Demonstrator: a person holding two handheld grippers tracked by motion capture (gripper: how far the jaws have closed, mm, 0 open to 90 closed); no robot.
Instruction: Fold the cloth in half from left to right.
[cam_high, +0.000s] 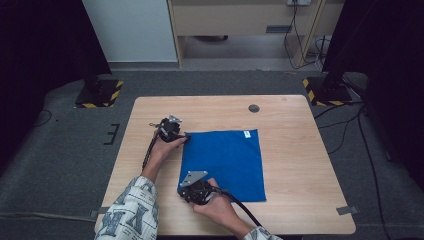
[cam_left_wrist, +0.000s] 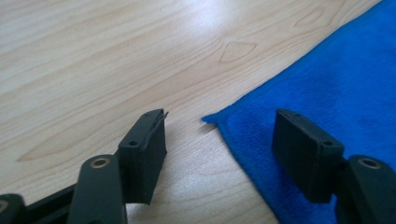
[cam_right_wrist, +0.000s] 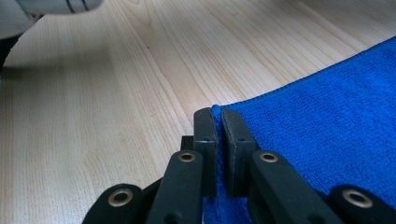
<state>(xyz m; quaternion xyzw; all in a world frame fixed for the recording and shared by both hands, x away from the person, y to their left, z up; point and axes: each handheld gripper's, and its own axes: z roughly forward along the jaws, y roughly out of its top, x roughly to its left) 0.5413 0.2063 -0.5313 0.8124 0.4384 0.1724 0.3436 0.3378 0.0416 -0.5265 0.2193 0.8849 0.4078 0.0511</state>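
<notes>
One blue cloth (cam_high: 223, 163) lies on one wooden surface (cam_high: 290, 165), and it bears one small white tag (cam_high: 247, 134) at a far corner. Two grippers are at the cloth, the left gripper (cam_high: 187, 137) and the right gripper (cam_high: 183, 194), each with two black jaws and each carried by one hand. The surface has one round dark hole cover (cam_high: 254, 108), and two black-and-yellow striped stand bases (cam_high: 100, 93) sit on the floor beyond it.
</notes>
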